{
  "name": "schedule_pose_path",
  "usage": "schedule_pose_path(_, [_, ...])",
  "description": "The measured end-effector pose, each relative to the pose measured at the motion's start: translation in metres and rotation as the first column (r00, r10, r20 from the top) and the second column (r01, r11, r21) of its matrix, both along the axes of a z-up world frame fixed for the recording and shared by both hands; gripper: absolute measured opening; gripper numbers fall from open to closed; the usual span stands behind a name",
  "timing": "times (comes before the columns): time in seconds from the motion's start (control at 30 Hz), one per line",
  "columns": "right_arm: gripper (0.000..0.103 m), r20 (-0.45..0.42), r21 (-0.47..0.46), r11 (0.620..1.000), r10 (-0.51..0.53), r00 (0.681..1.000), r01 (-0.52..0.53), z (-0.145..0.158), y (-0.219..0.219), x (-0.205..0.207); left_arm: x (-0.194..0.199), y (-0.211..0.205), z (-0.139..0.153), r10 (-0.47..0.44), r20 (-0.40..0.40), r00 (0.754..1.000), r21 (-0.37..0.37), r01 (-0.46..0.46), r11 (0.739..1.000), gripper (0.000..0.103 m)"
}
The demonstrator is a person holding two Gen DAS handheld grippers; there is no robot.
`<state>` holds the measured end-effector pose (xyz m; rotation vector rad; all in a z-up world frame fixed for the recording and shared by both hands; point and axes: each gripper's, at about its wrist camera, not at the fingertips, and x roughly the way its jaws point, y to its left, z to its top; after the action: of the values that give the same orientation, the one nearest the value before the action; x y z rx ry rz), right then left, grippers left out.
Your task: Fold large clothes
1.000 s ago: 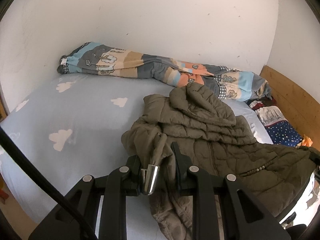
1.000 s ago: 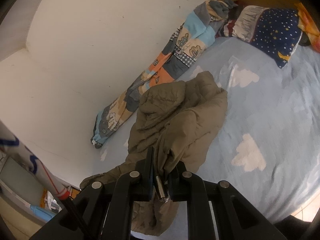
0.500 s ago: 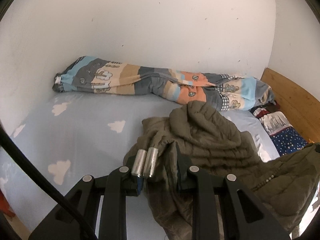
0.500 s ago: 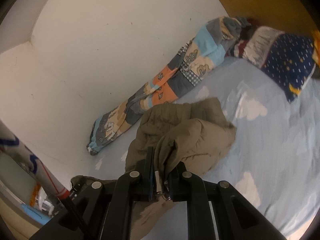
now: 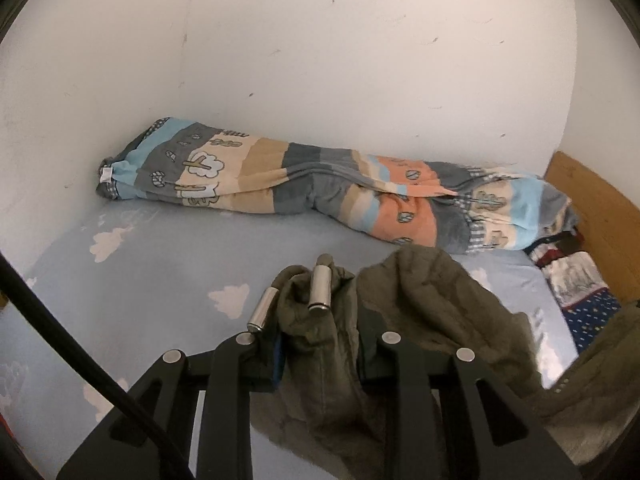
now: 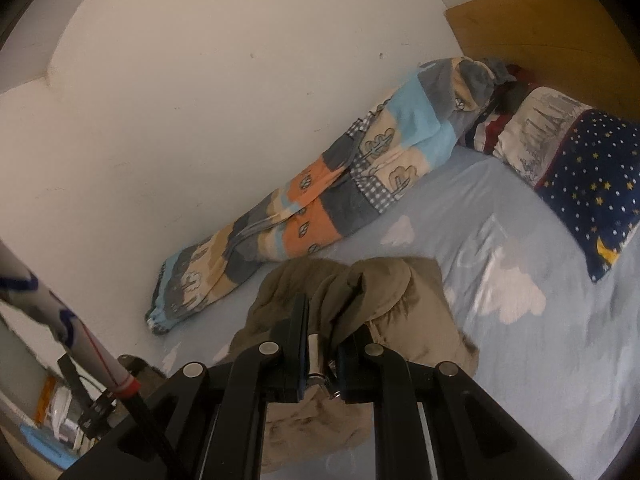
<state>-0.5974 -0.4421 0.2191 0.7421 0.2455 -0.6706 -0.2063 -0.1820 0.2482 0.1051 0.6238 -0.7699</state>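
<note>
Left wrist view showed the left gripper [image 5: 320,320] clamped on a bunched fold of the olive jacket [image 5: 432,312], two metal cord ends [image 5: 320,290] dangling over it; the right gripper [image 6: 324,344] likewise pinched the jacket [image 6: 384,296], lifted above the cloud-print sheet [image 6: 520,360]; a patchwork blanket [image 5: 320,192] lay far against the wall.

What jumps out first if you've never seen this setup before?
An olive padded jacket is bunched on the cloud-print bed sheet, pinched by both the left gripper and the right gripper. Behind it, along the white wall, lies a rolled patchwork blanket, with a starry pillow by the headboard.
</note>
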Motion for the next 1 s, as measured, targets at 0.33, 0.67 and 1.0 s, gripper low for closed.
schedule_pose_path(0.33, [0.012,-0.091,0.043,0.995,-0.083,0.992,0.088,-0.035,-0.098,0.055,0.083,-0.053,-0.016,0.047,-0.071,0.996,-0.004,-0.048,0.999,0.039])
schedule_pose_path(0.67, [0.012,-0.218,0.051,0.989,-0.123,0.968,0.137,-0.093,-0.17,0.107,0.1,-0.059,-0.019,0.032,0.001,0.999,0.014,-0.032,0.999,0.045])
schedule_pose_path(1.0, [0.012,-0.324,0.033,0.988,-0.132,0.937,0.151,-0.124,-0.195,0.141,0.054,-0.104,-0.066,-0.152,-0.031,0.988,0.099,0.154,0.983,0.045])
